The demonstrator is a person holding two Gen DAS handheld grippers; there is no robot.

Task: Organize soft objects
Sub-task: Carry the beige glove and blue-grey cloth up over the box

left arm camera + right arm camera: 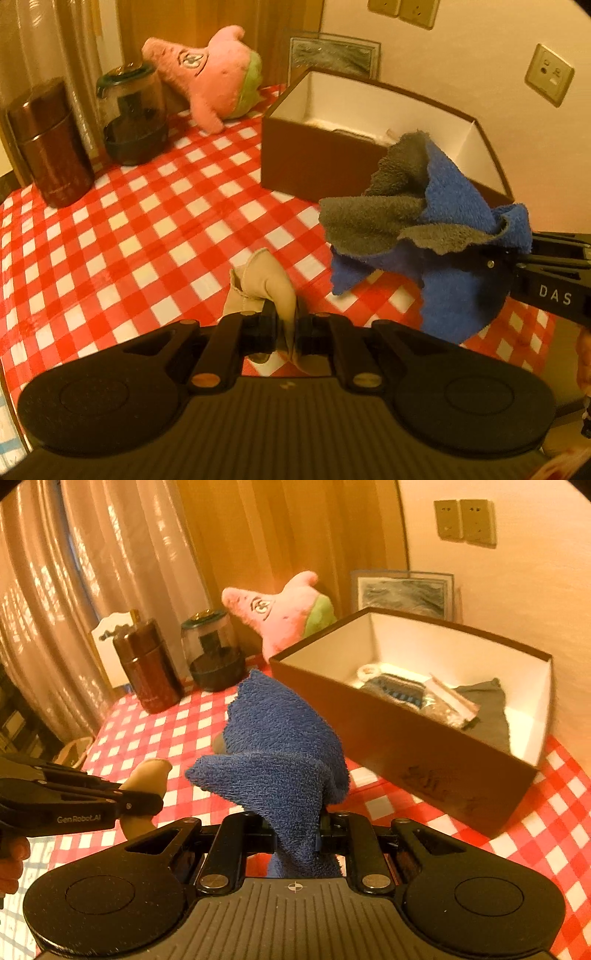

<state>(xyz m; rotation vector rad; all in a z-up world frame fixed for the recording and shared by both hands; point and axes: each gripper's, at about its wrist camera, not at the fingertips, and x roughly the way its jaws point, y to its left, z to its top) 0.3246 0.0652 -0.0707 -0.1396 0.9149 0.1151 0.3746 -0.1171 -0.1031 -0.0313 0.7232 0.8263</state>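
Note:
My left gripper (pixel 288 332) is shut on a small beige cloth (pixel 267 282), held above the checkered table; it shows in the right wrist view (pixel 147 779) too. My right gripper (pixel 297 834) is shut on a blue and grey fleece cloth (pixel 280 746), which also shows in the left wrist view (pixel 432 221) in front of the box. The open brown box (pixel 406 738) with white inside stands on the right and holds a grey cloth (pixel 487 705) and other items. A pink star plush (pixel 218 74) leans at the table's back.
A brown metal canister (pixel 48 144) and a clear jar with a dark base (pixel 135 118) stand at the back left on the red checkered tablecloth (pixel 129 229). Curtains hang behind. A framed picture (pixel 404 590) leans on the wall behind the box.

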